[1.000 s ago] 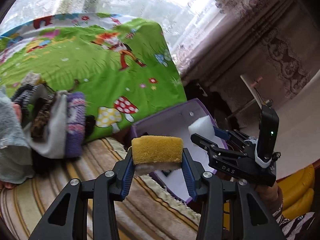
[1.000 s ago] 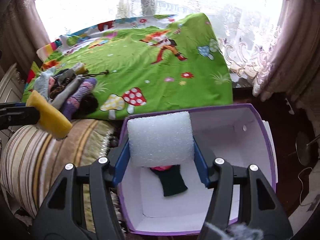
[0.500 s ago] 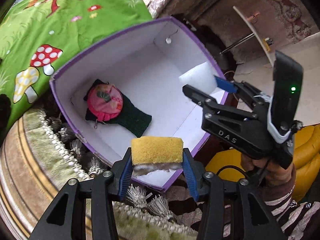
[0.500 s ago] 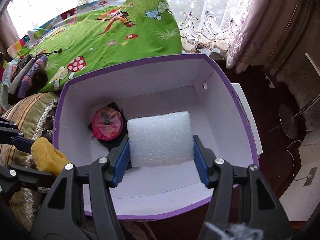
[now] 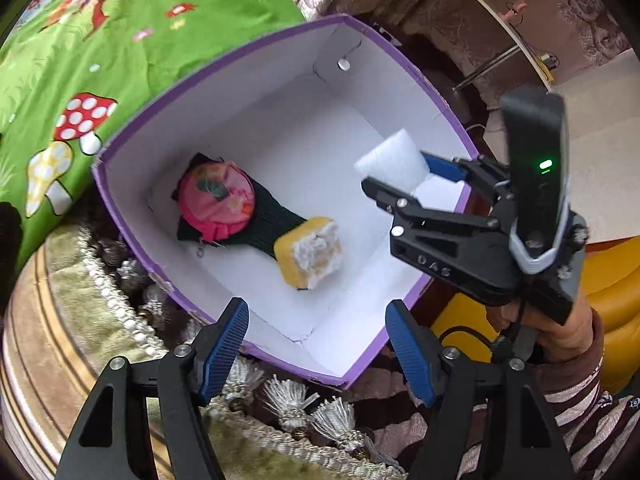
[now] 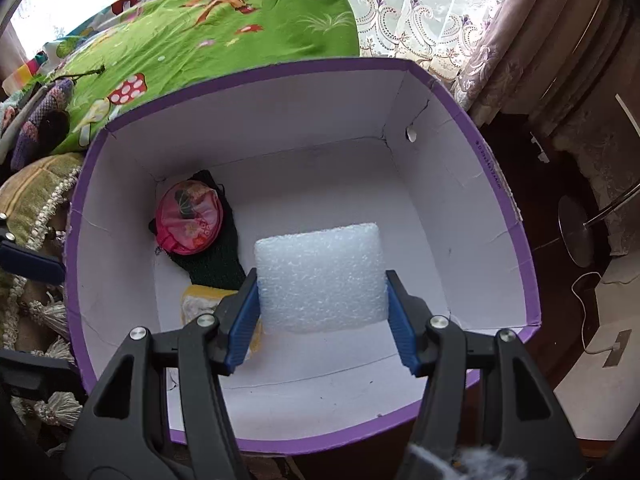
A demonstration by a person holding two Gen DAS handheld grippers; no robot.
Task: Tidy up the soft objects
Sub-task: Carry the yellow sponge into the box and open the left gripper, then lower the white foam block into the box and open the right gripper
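The left gripper is opening — nothing between its jaws; the yellow sponge lies in the purple box; the right gripper clamps the white foam block.

In the right wrist view the yellow sponge is mostly hidden behind a finger of the right gripper. The dark knitted piece lies partly under the pink pouch. The pile of knitwear is cut by the left edge.

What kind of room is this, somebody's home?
Most likely a lived-in home, perhaps a bedroom: a cartoon mushroom bedspread, lace curtains at a bright window, and a tasselled striped throw beside the purple box.
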